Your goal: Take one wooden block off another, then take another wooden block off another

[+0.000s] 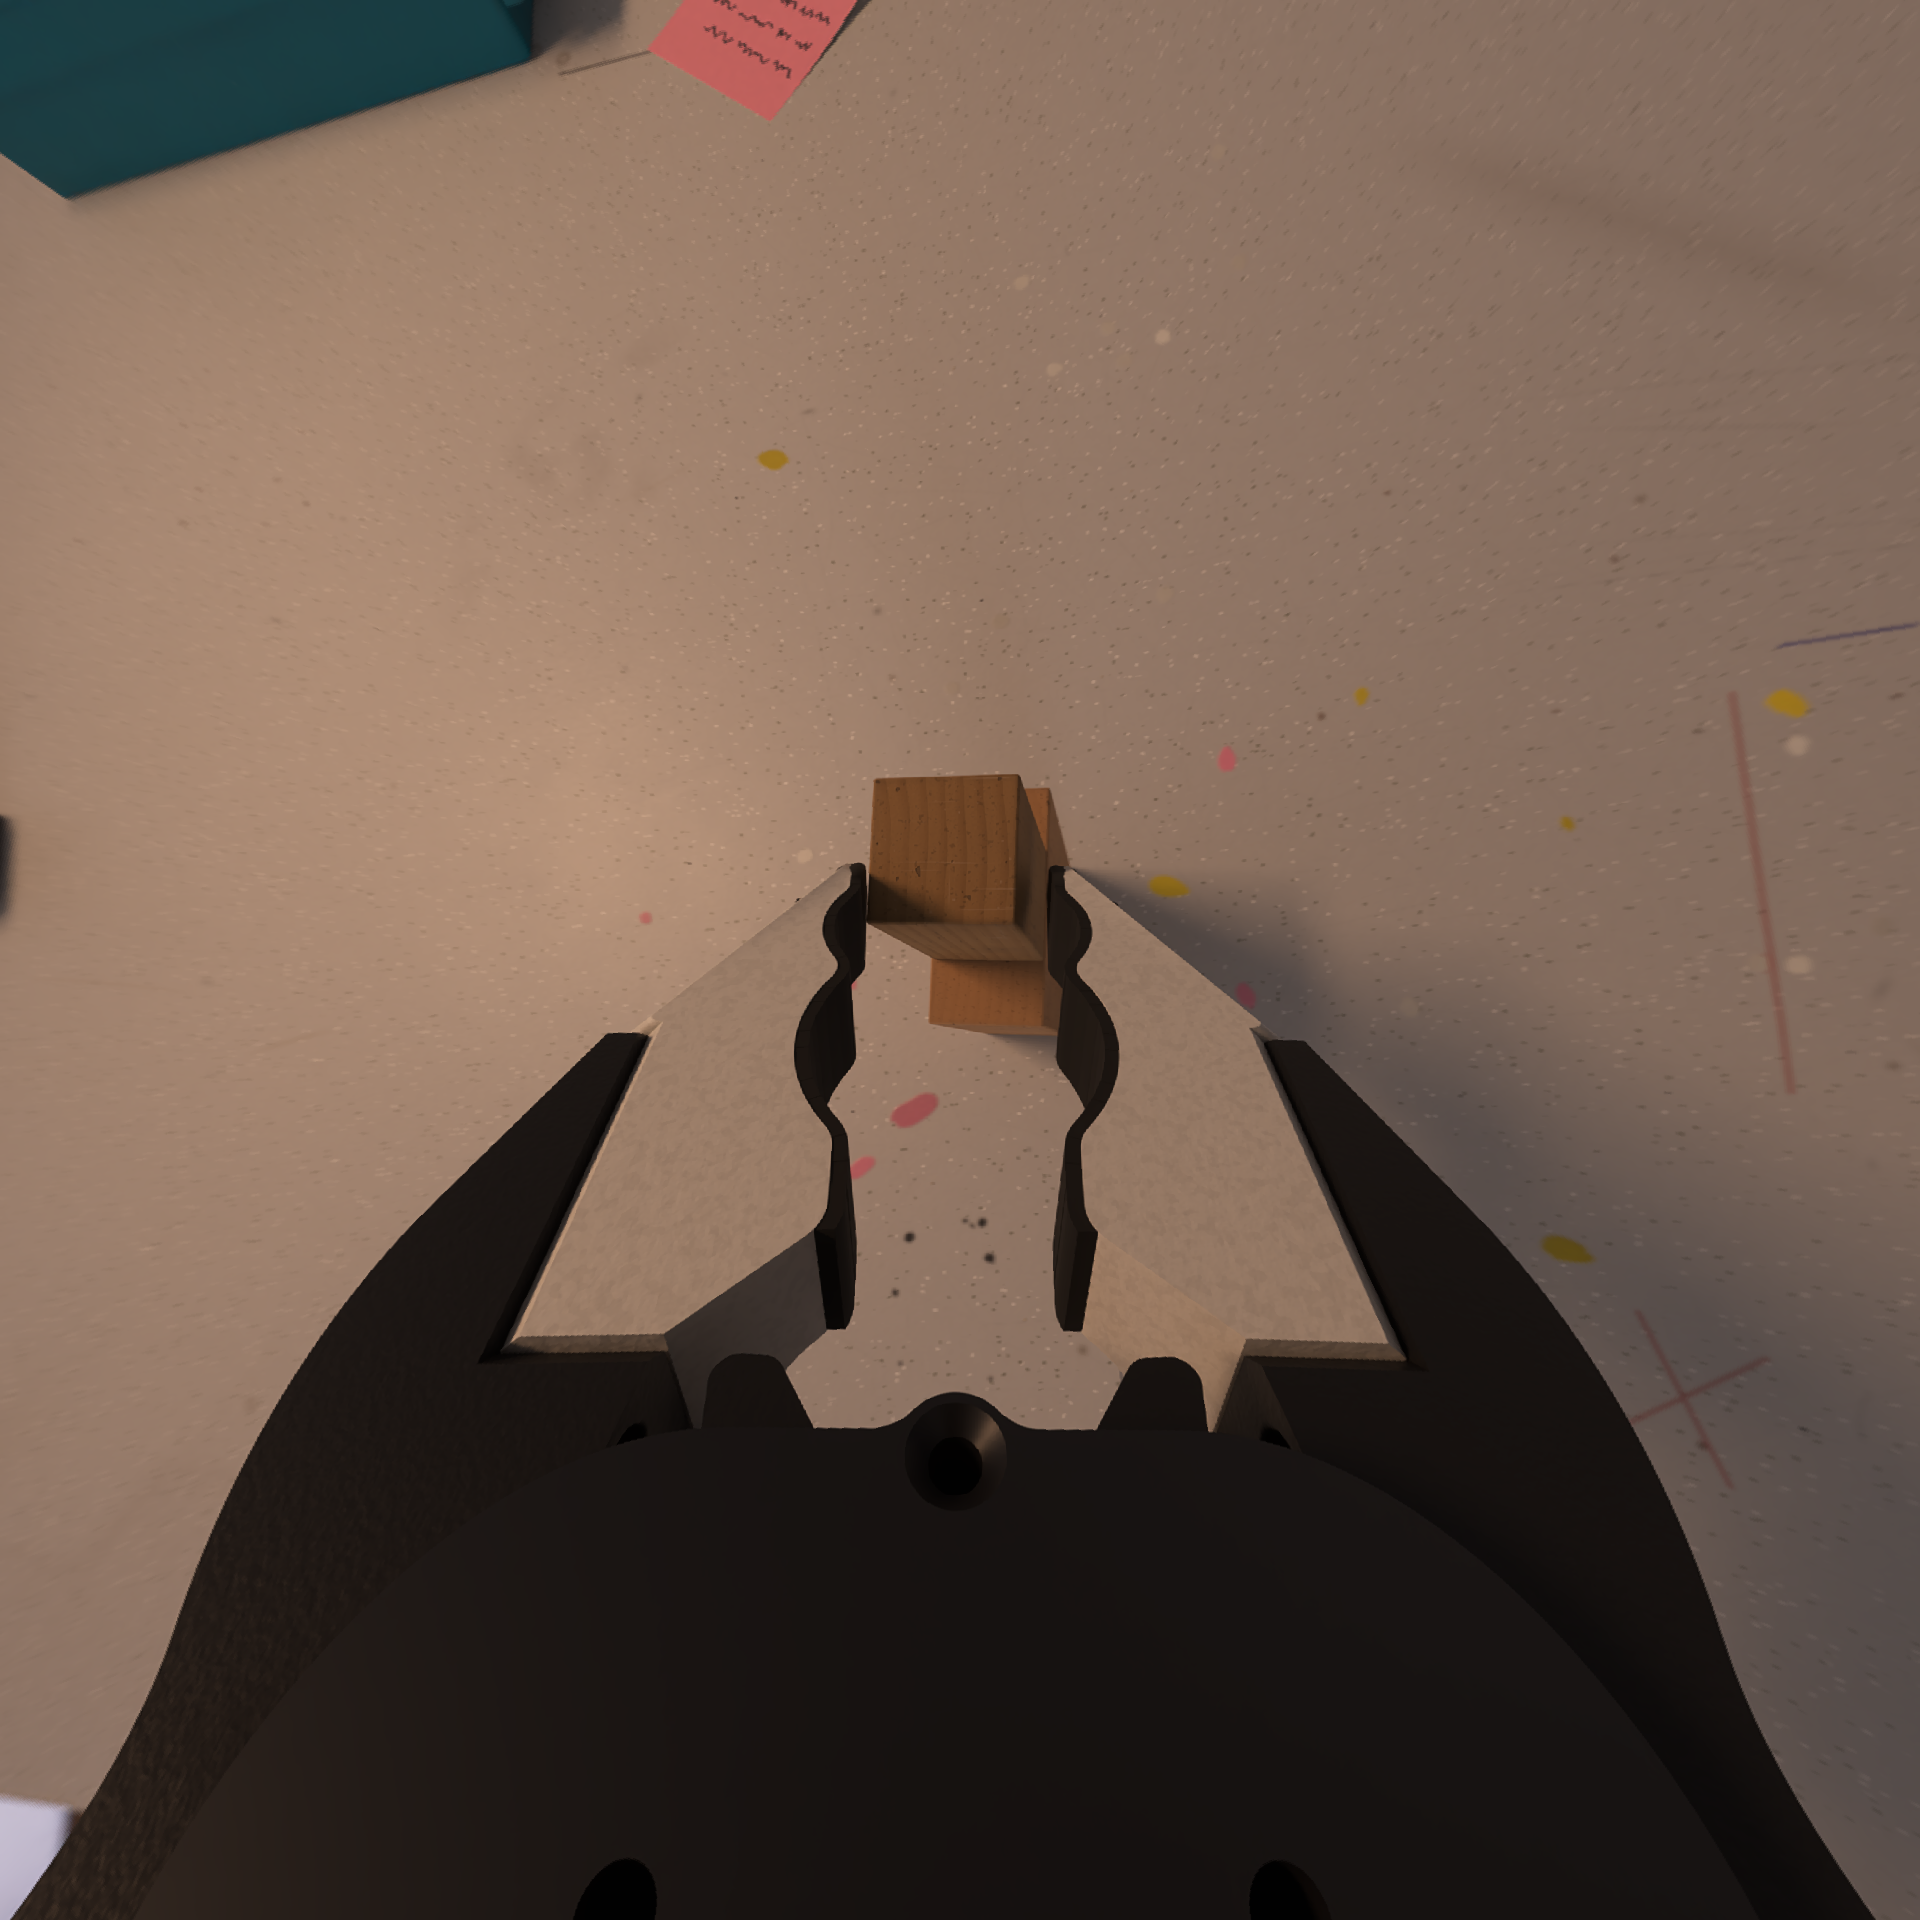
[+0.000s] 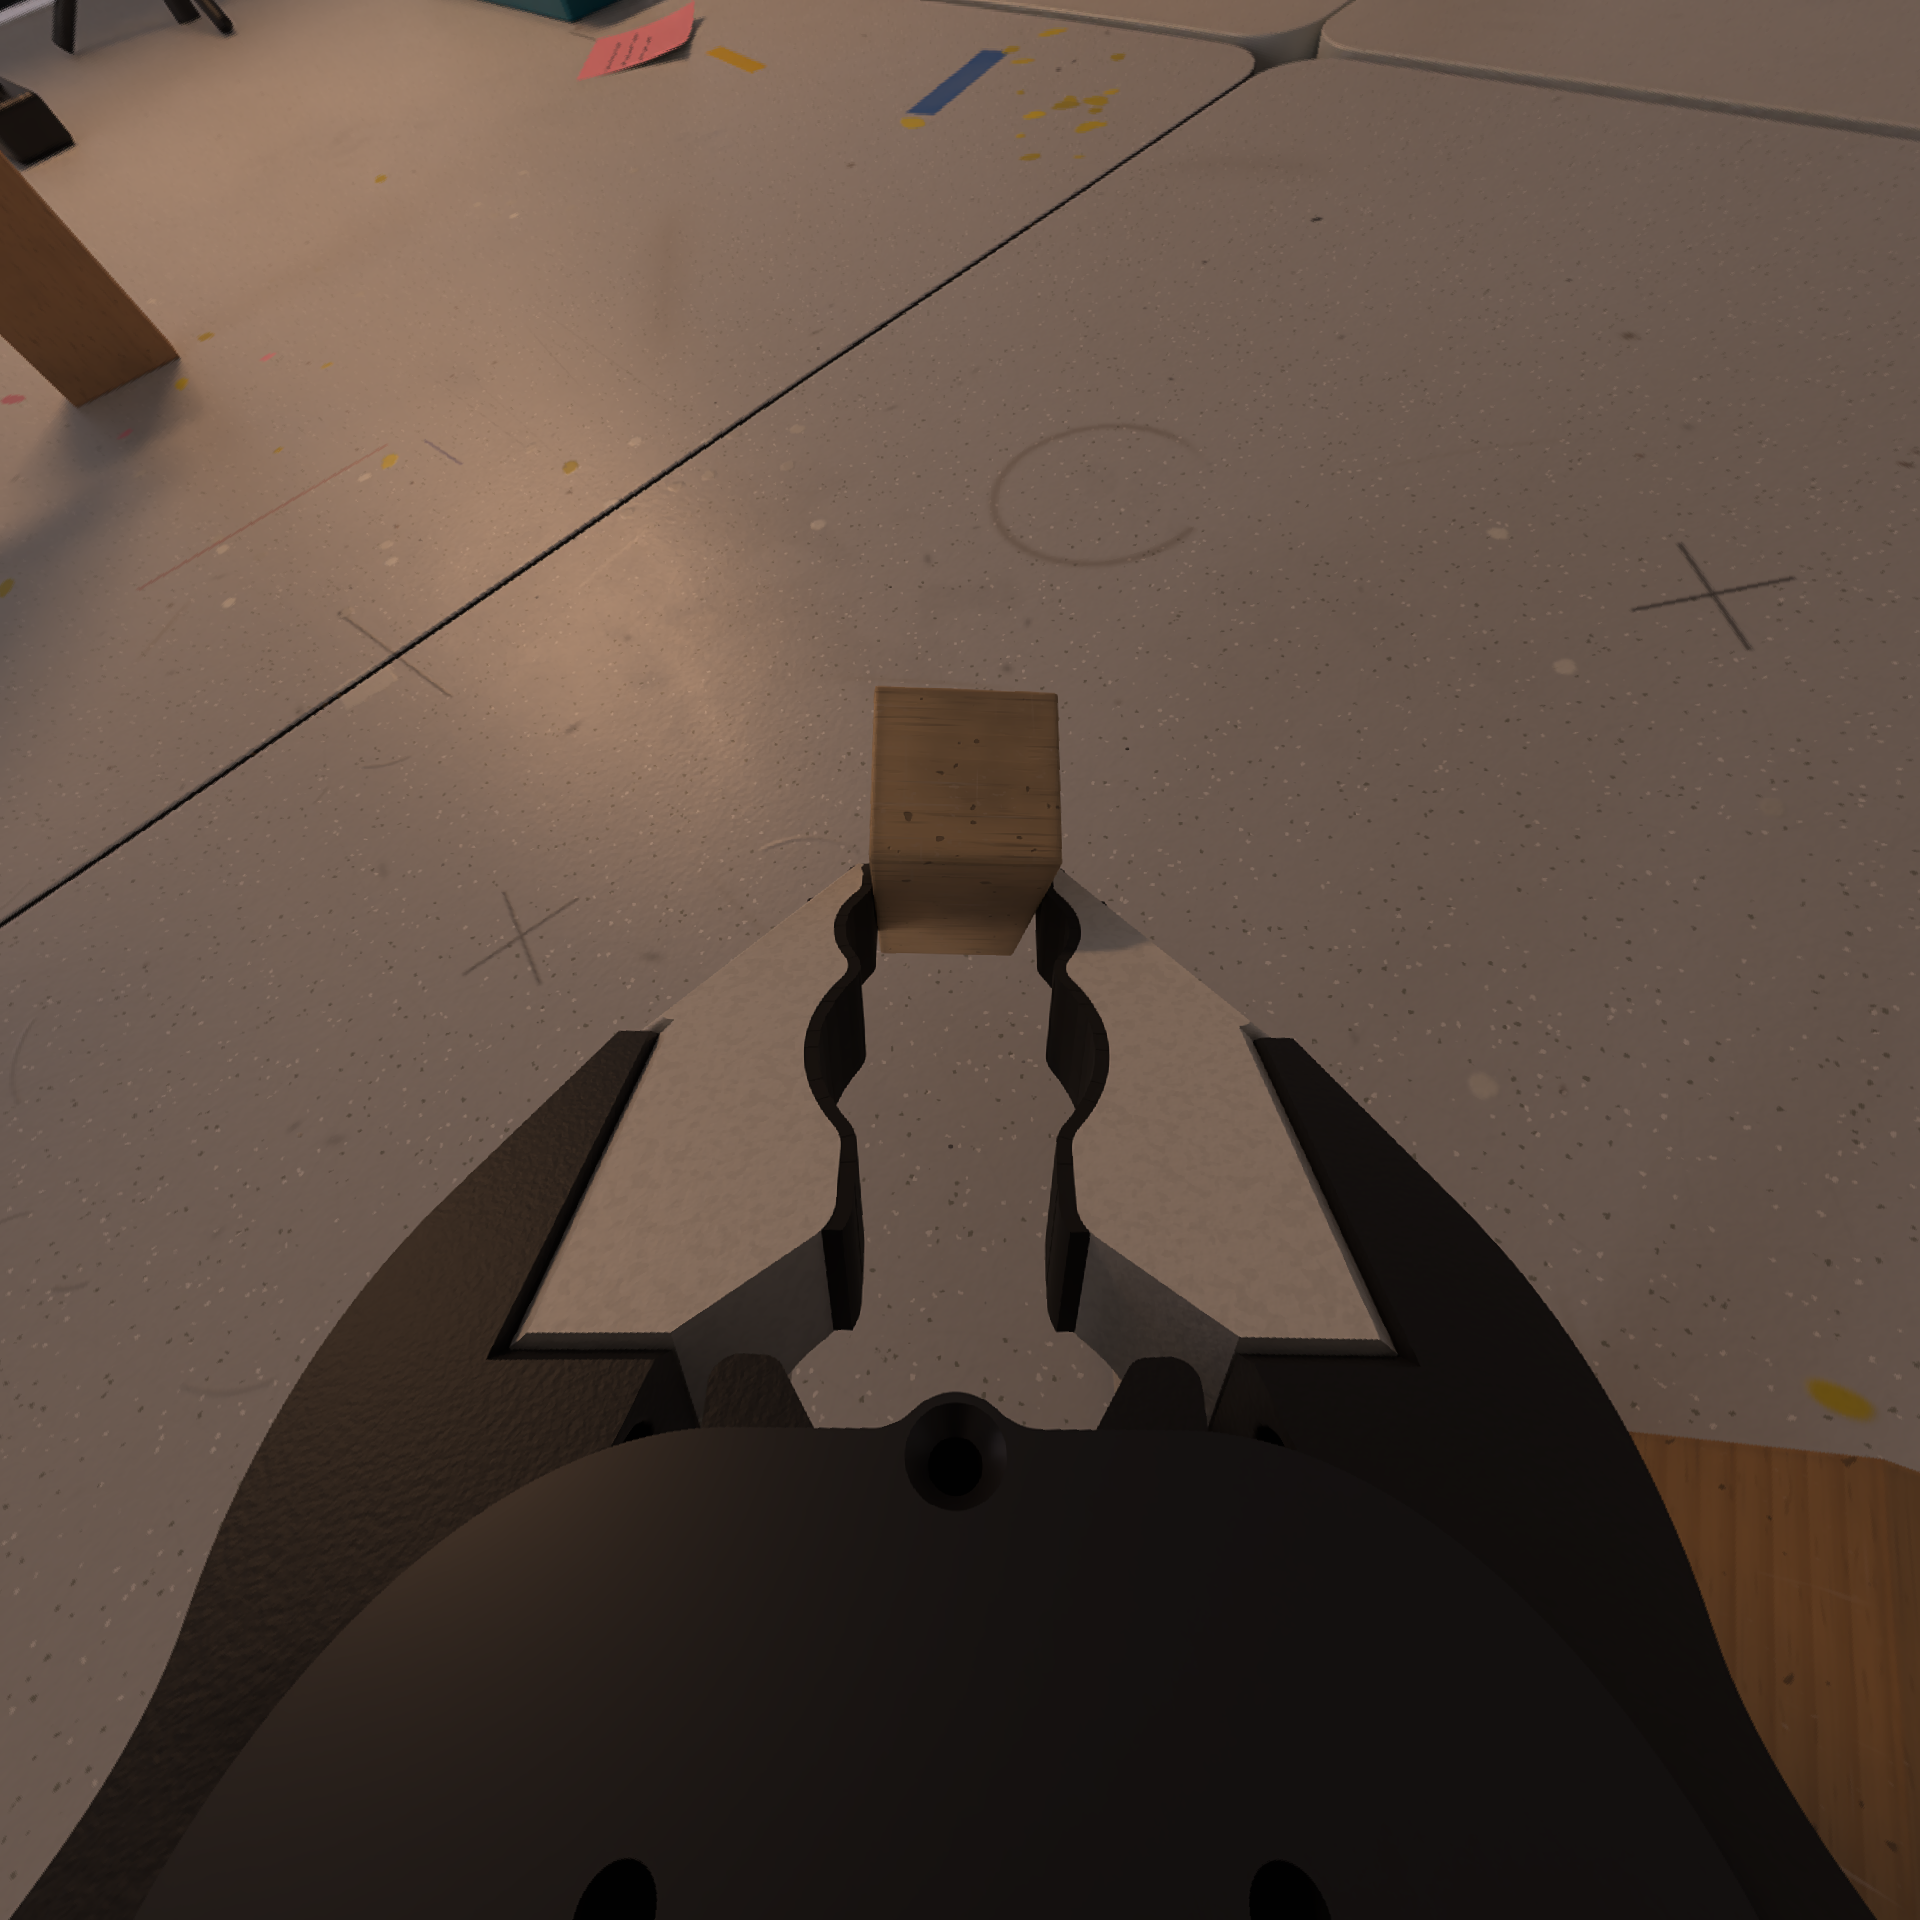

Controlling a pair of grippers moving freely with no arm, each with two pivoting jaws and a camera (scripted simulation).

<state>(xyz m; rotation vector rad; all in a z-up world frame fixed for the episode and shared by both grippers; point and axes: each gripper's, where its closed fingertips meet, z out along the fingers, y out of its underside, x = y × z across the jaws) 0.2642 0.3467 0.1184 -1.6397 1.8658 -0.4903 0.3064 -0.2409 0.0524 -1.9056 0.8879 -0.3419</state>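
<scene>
In the left wrist view my left gripper [image 1: 956, 883] looks straight down, and its fingertips are closed on the sides of a wooden block [image 1: 940, 857]. A second wooden block [image 1: 992, 997] lies right under it on the speckled table, offset a little toward the right. I cannot tell whether the two blocks touch. In the right wrist view my right gripper [image 2: 961, 894] is shut on a paler wooden block [image 2: 966, 800] and holds it over the grey table. A tall wooden piece [image 2: 73, 301] stands at the far left edge of that view.
A teal box [image 1: 208, 83] and a pink note [image 1: 748, 52] lie at the far end of the left table. The right wrist view shows a seam between tabletops [image 2: 727, 426], blue tape [image 2: 956, 81], a pink note [image 2: 634, 47] and a wooden surface [image 2: 1787, 1610] beyond the table's near edge.
</scene>
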